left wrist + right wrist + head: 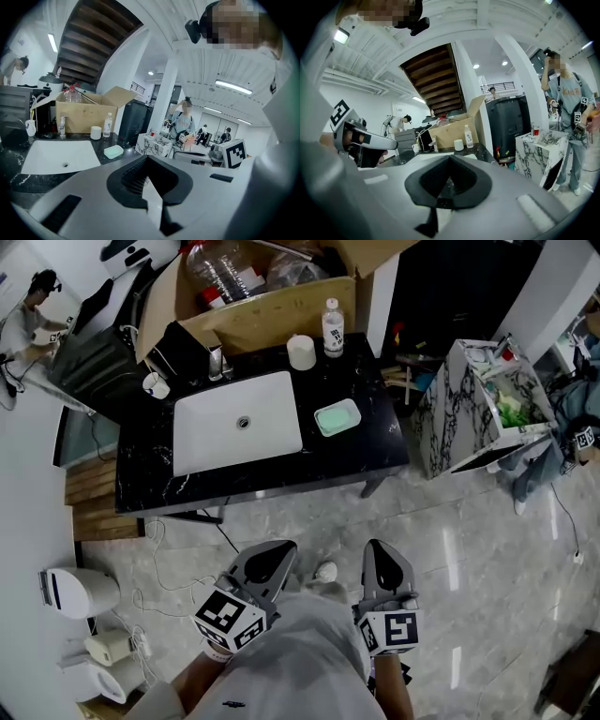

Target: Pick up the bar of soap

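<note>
I hold my left gripper and my right gripper low over the floor, both with jaws pressed together and nothing between them. The mint-green bar of soap lies on the black counter, just right of the white sink, well apart from both grippers.
</note>
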`<action>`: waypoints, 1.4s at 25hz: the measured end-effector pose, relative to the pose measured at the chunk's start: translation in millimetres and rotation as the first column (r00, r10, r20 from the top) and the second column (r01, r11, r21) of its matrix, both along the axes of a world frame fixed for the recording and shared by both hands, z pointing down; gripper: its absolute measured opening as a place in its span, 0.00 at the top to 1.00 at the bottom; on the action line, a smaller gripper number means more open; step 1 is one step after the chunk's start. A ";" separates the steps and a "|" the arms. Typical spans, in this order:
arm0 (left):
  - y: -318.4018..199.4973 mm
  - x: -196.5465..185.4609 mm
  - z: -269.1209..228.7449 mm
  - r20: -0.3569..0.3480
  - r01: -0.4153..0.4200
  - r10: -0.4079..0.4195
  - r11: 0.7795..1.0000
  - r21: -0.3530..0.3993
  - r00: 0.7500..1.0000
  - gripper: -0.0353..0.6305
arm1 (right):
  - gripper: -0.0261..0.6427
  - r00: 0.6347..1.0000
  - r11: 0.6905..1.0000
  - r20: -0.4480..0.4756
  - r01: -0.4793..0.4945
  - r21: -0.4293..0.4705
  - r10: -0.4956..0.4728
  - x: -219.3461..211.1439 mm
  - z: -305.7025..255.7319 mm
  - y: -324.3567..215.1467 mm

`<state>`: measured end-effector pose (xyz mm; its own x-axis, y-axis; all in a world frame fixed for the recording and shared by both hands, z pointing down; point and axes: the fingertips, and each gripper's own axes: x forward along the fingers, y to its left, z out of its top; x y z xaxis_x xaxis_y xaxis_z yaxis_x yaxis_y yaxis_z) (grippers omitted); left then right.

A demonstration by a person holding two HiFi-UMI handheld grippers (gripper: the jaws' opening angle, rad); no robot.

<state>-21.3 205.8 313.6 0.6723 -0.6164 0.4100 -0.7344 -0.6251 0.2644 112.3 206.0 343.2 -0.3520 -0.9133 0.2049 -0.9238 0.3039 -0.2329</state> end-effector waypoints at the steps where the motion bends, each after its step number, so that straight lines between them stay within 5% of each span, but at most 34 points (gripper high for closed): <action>1: 0.0 -1.4 -0.3 0.000 0.007 -0.007 1.000 0.001 1.000 0.94 | 0.94 1.000 1.000 0.002 -0.003 -0.008 0.003 0.1 2.2 -1.8; 9: -11.6 -16.0 16.7 -0.036 0.050 -0.051 0.998 -0.044 0.998 0.94 | 0.94 1.000 0.998 -0.003 0.019 -0.052 -0.019 -16.0 11.8 -13.8; 15: -47.5 -9.7 19.0 -0.053 0.008 -0.010 0.999 -0.045 0.999 0.94 | 0.94 1.000 0.997 -0.009 0.007 -0.076 -0.007 -16.5 14.3 -41.2; 35: -222.8 -16.9 7.5 -0.128 -0.085 0.084 0.996 0.001 0.988 0.94 | 0.94 0.999 0.996 -0.012 -0.039 -0.078 0.038 -35.7 -2.7 -213.8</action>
